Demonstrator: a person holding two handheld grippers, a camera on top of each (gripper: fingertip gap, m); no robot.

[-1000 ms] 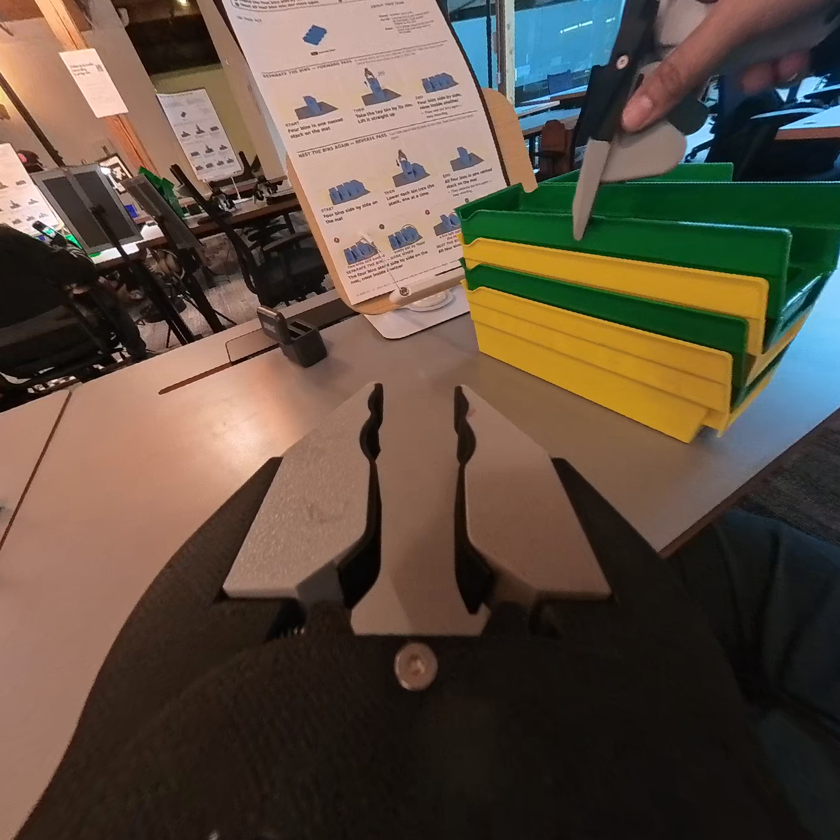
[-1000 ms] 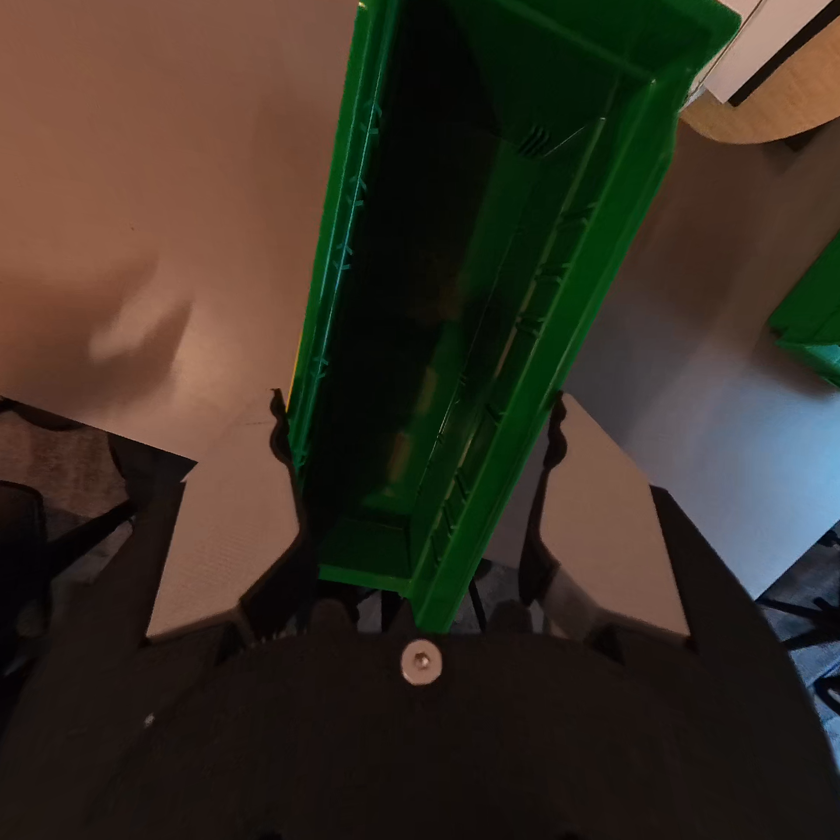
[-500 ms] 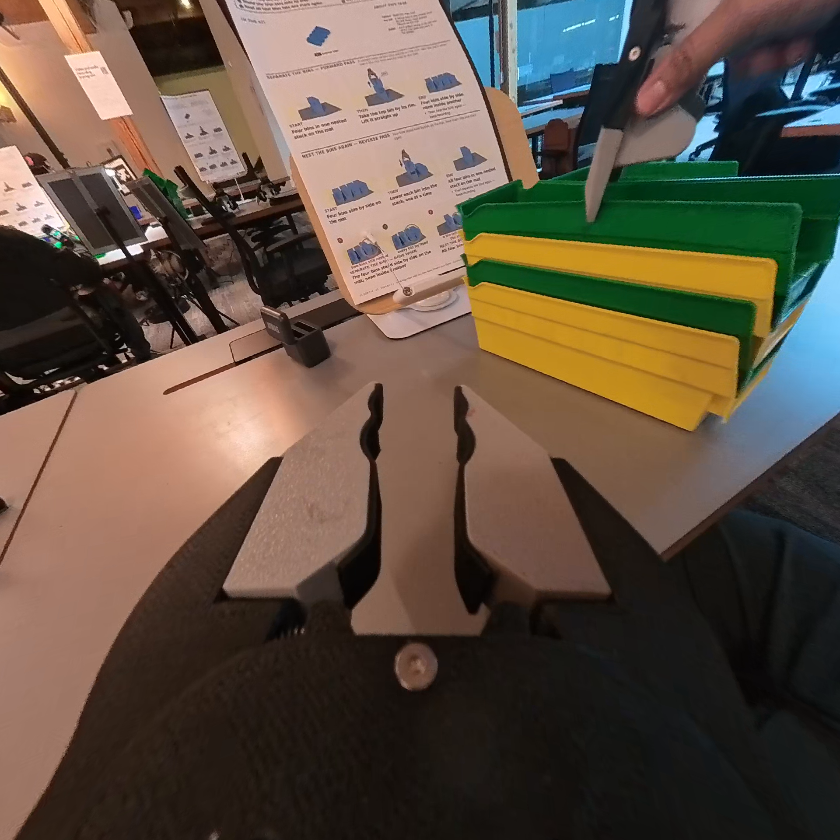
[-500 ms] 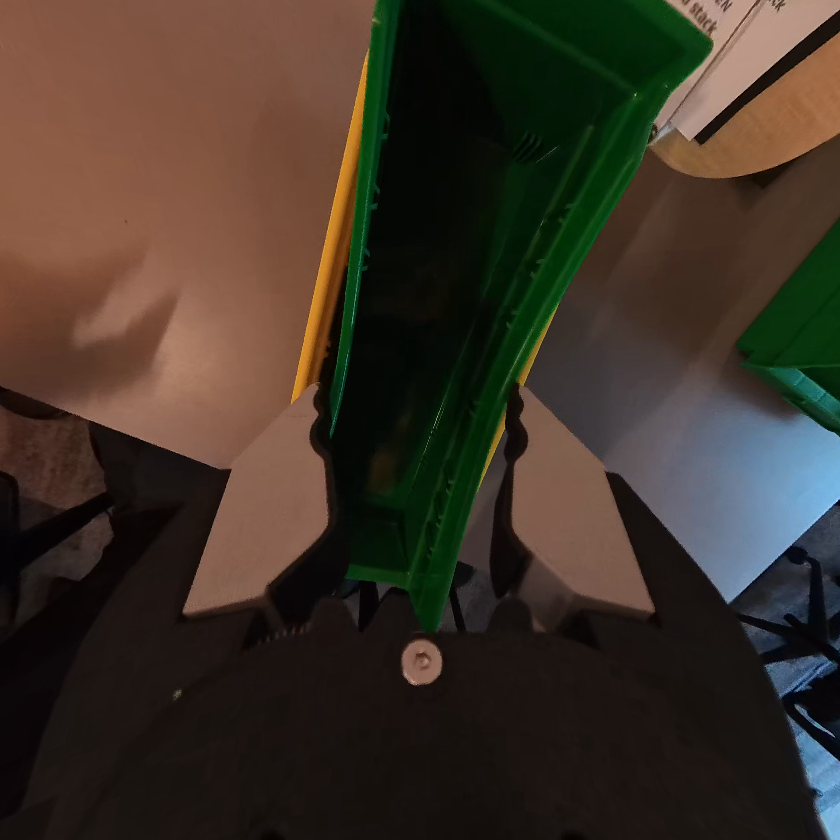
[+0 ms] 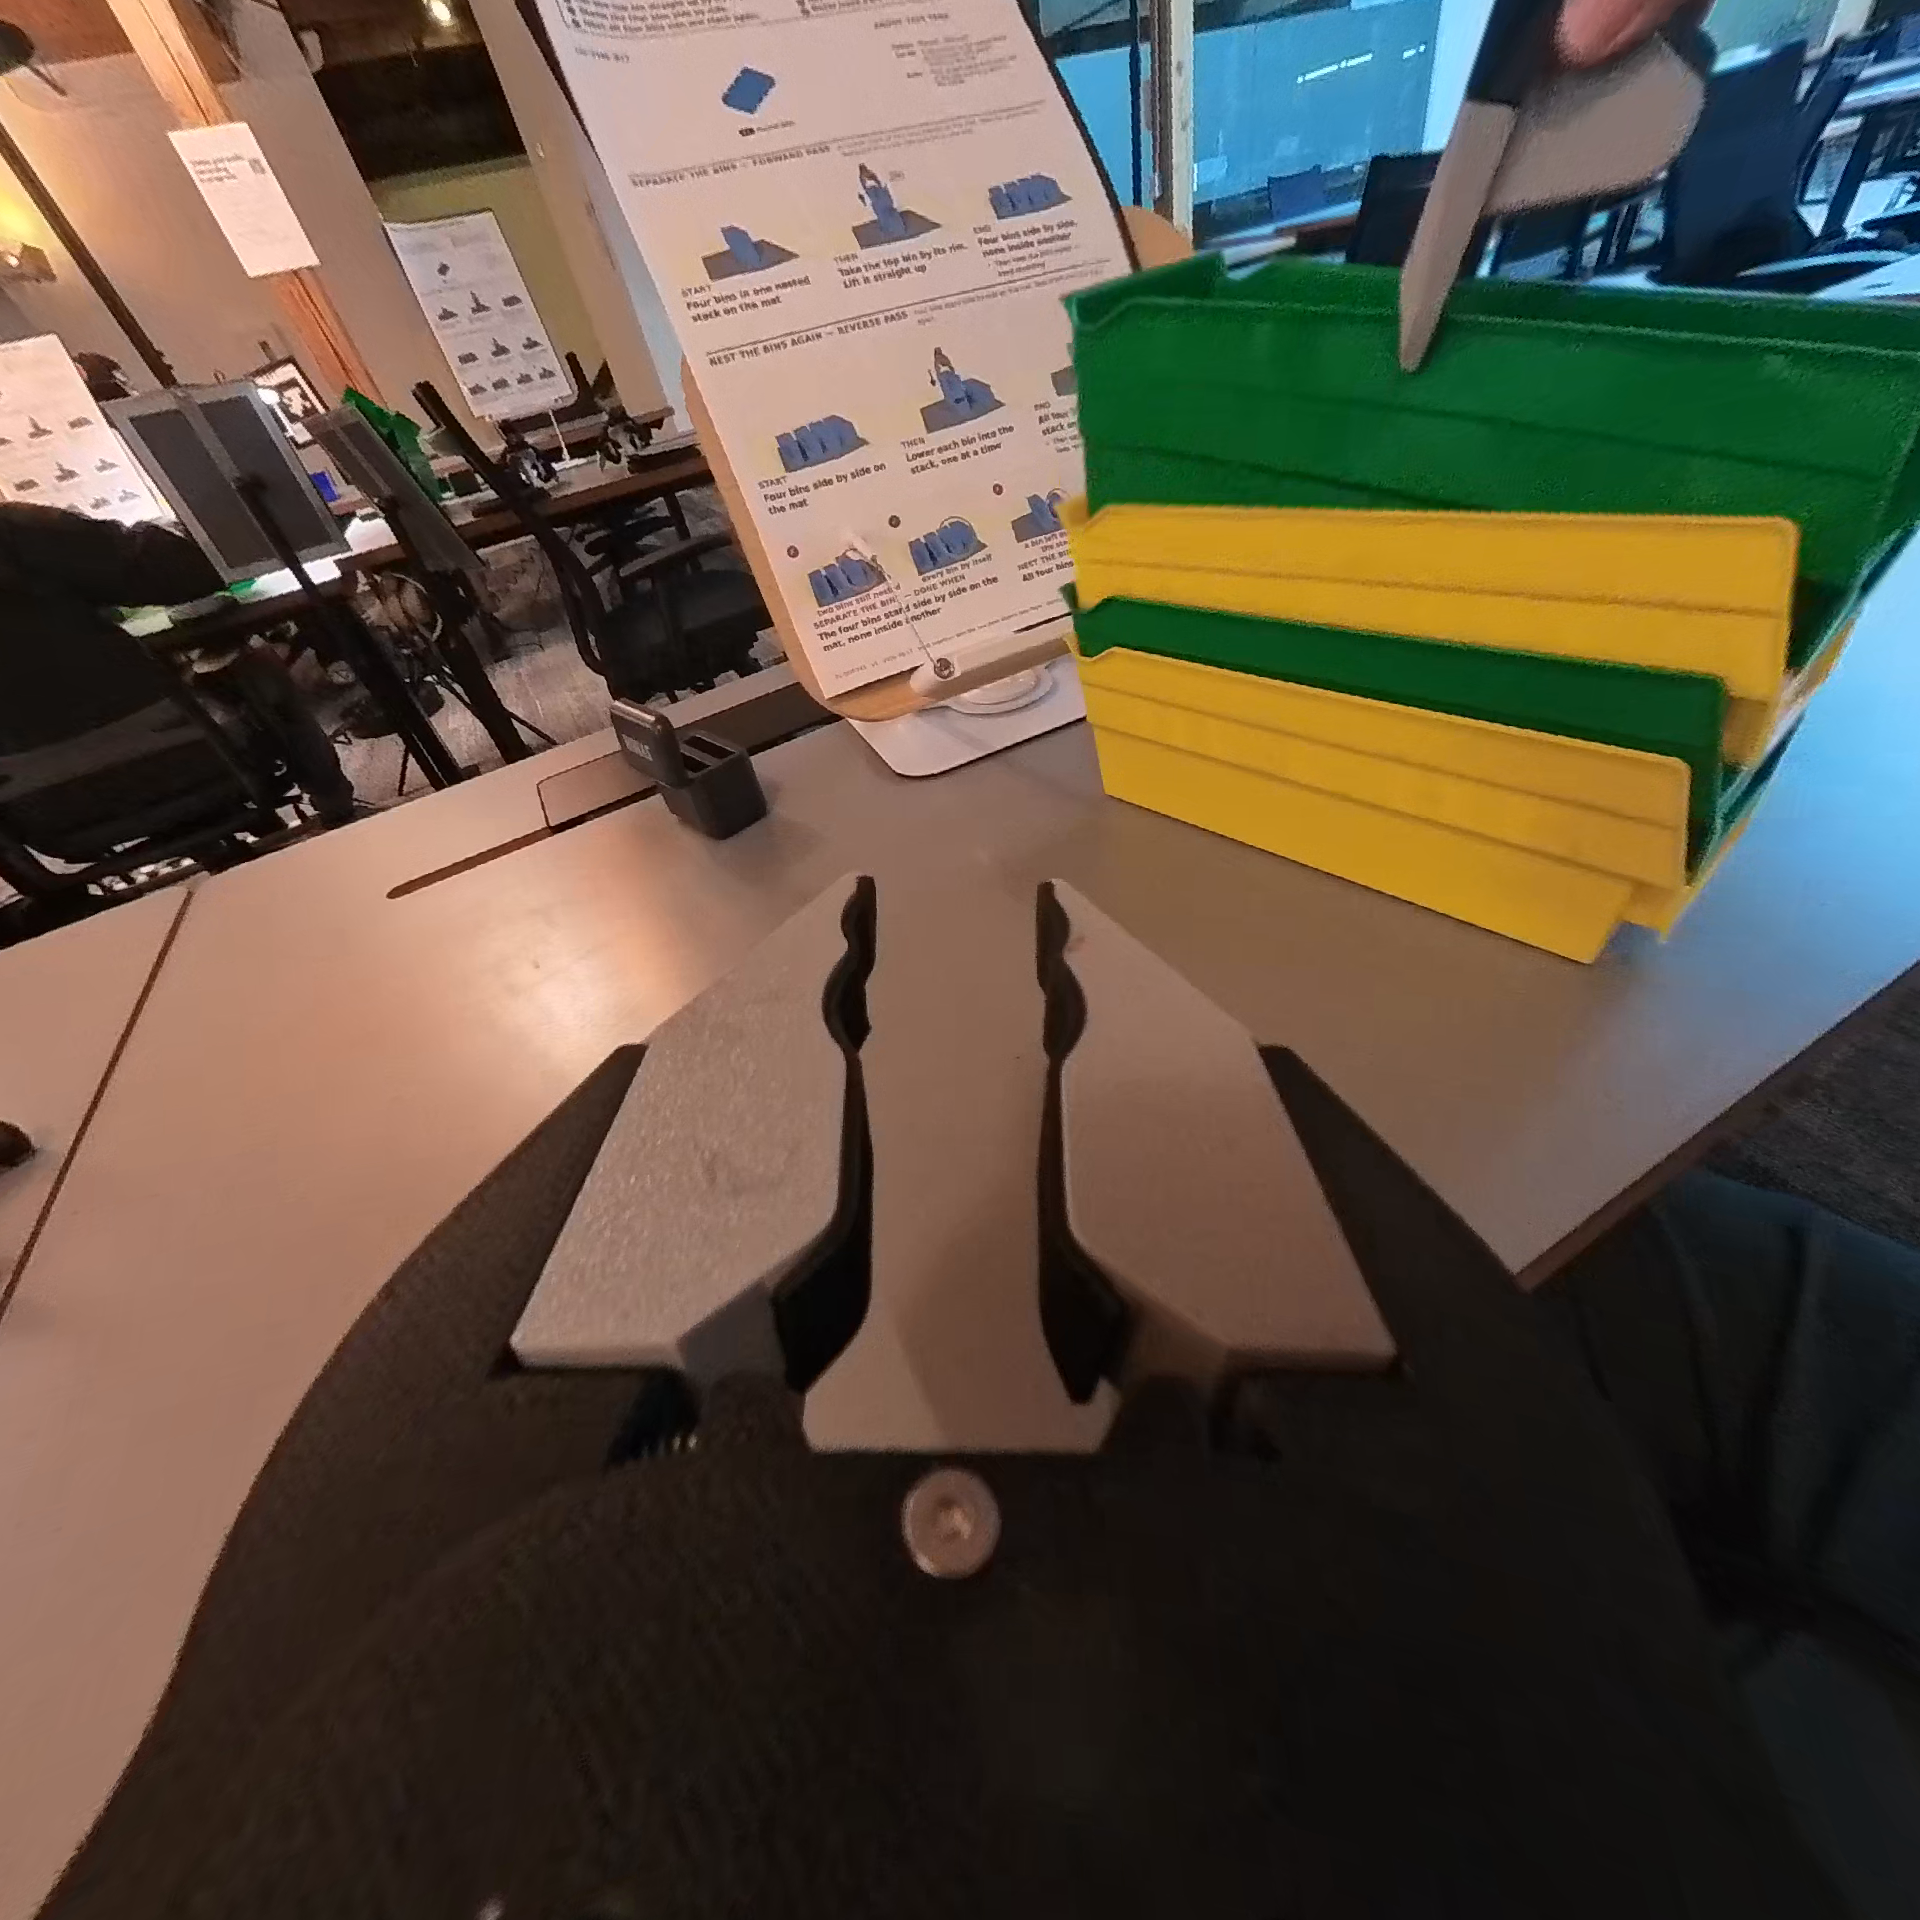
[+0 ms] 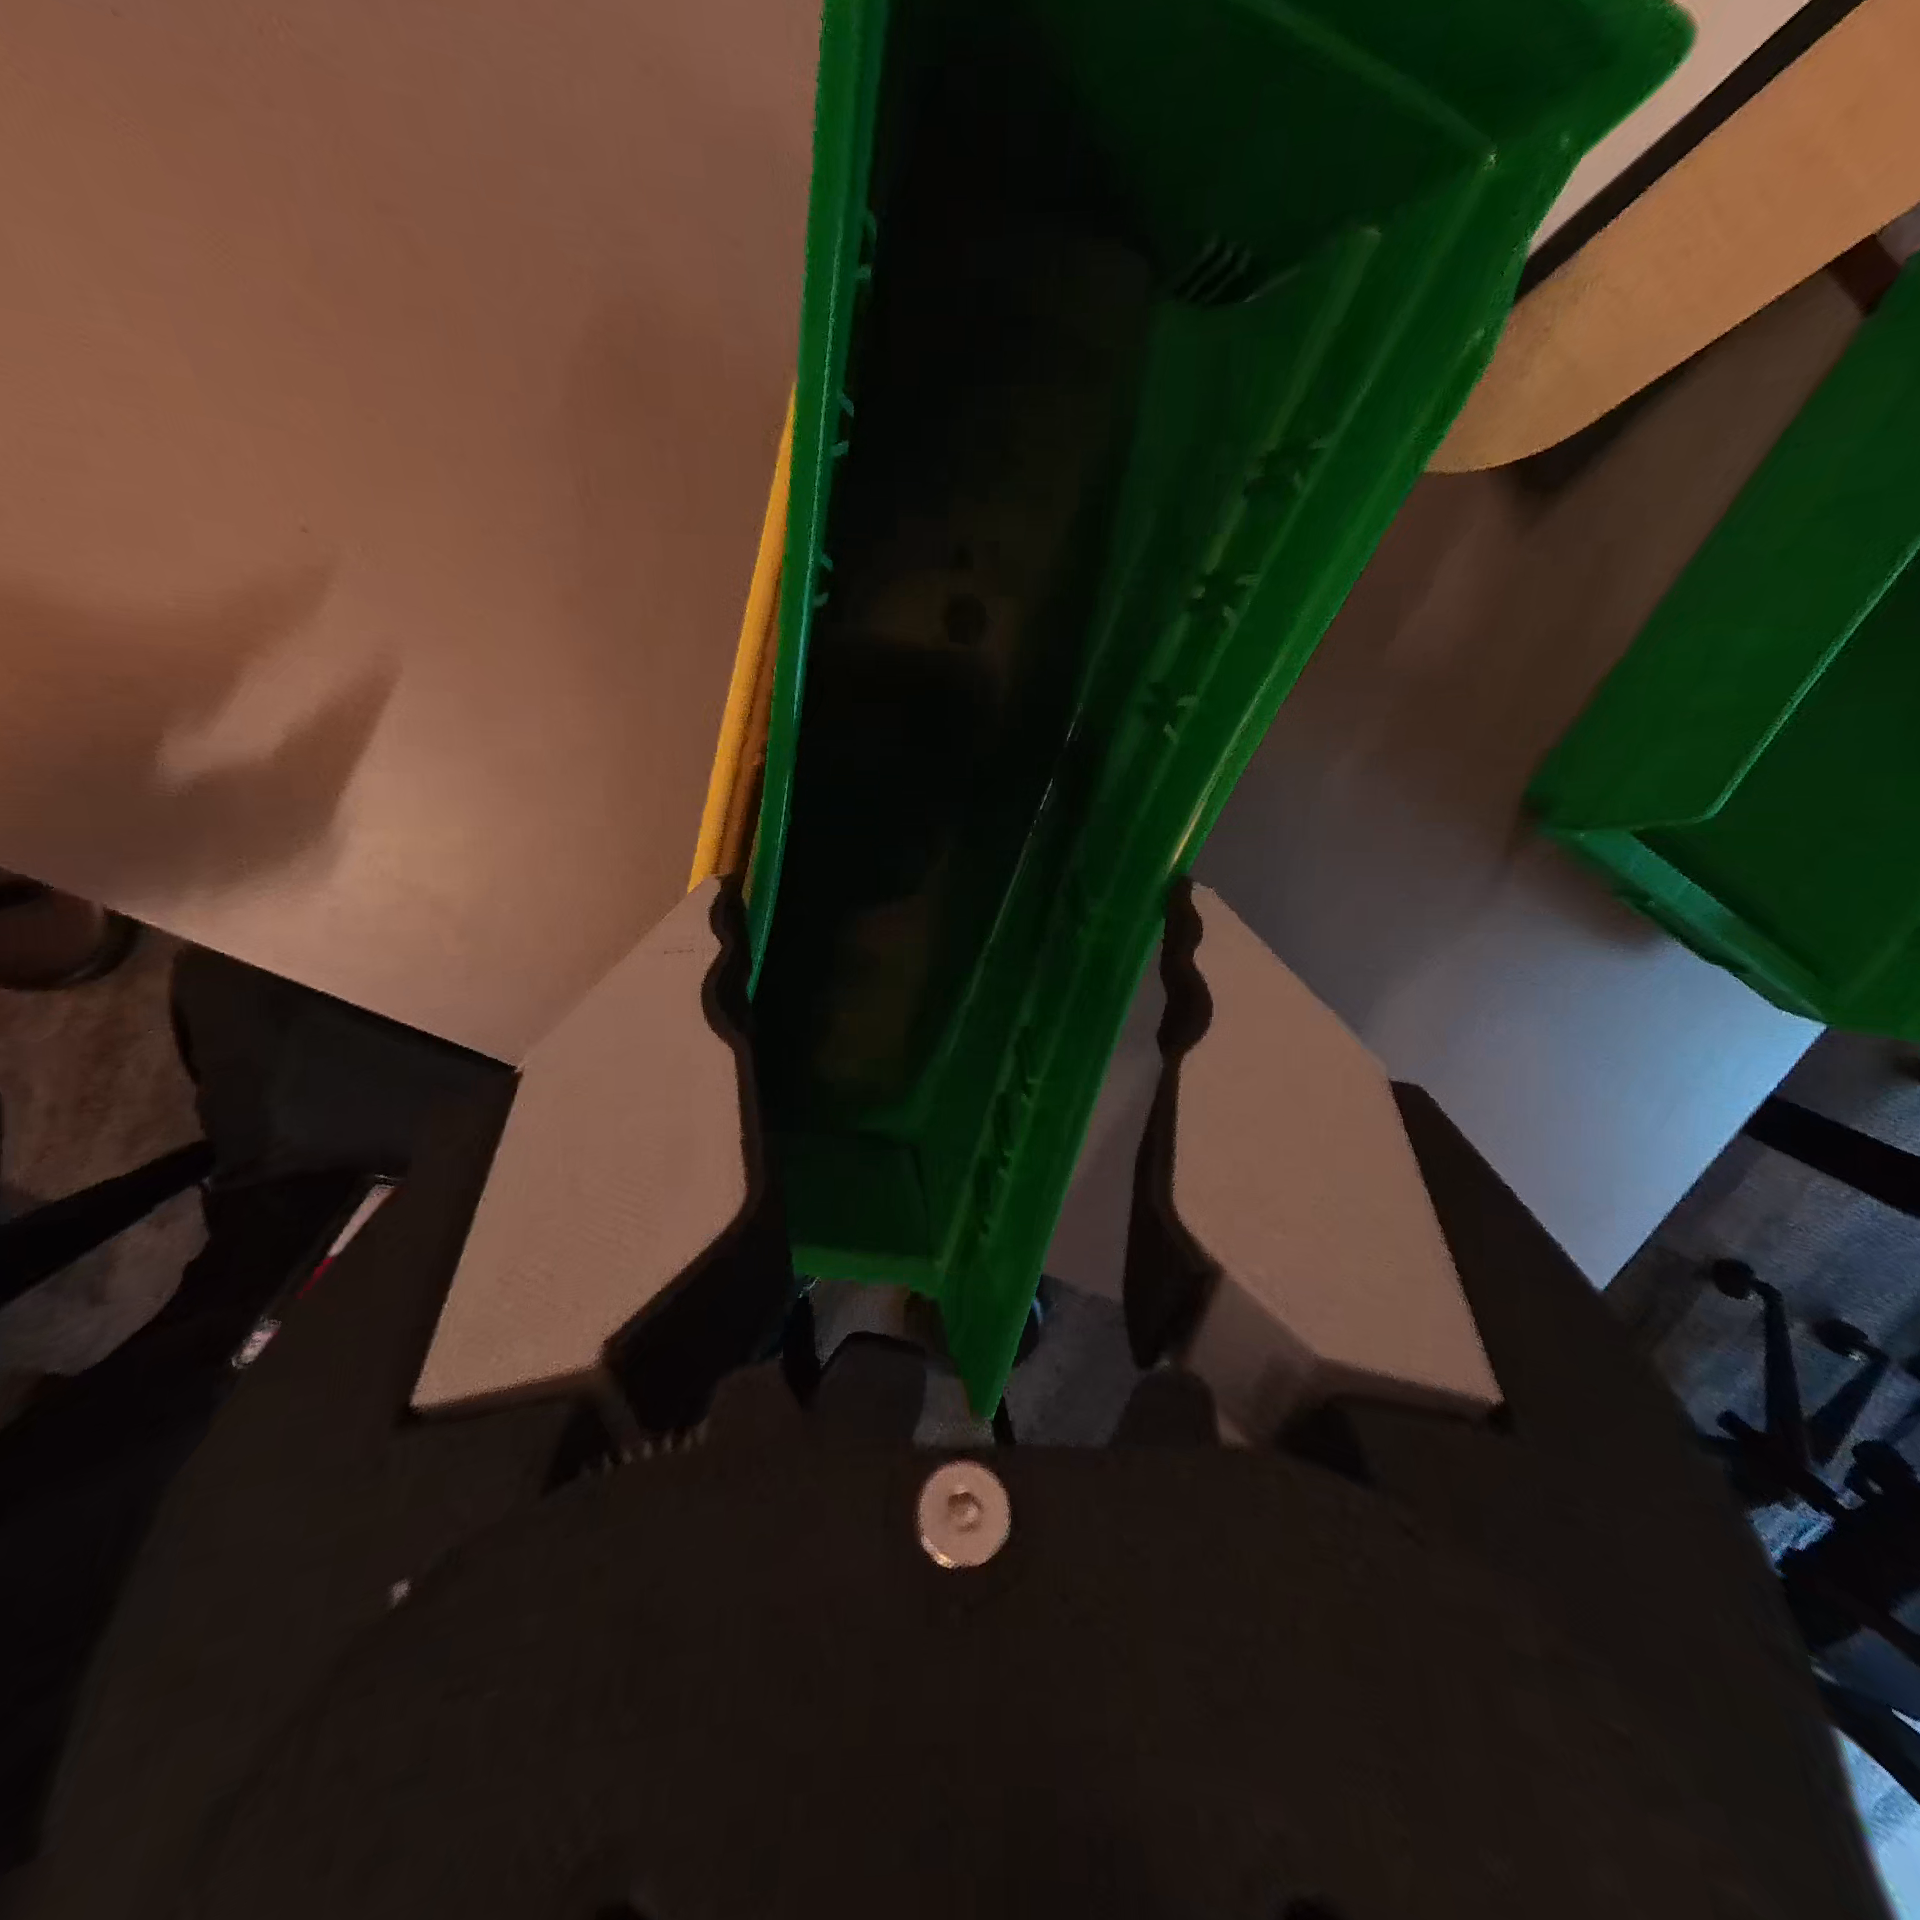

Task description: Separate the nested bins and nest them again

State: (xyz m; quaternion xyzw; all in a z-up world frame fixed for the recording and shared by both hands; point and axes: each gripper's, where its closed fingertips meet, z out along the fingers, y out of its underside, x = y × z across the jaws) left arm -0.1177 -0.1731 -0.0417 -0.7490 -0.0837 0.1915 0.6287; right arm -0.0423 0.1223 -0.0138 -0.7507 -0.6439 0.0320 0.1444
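Right gripper (image 6: 951, 935): jaws part-way apart, straddling the top green bin (image 6: 1132, 623) across its width; the left pad touches its wall, the right pad stands just clear. A yellow bin (image 6: 750, 665) peeks out beneath at 9 o'clock. Left gripper (image 5: 948, 935): jaws a narrow gap apart, holding nothing, low over the grey tabletop (image 5: 416, 1039). The nested stack (image 5: 1403, 665) sits at 2 o'clock near the tabletop's right edge, an instruction board (image 5: 852, 343) at 12, bare tabletop at 9 to 11.
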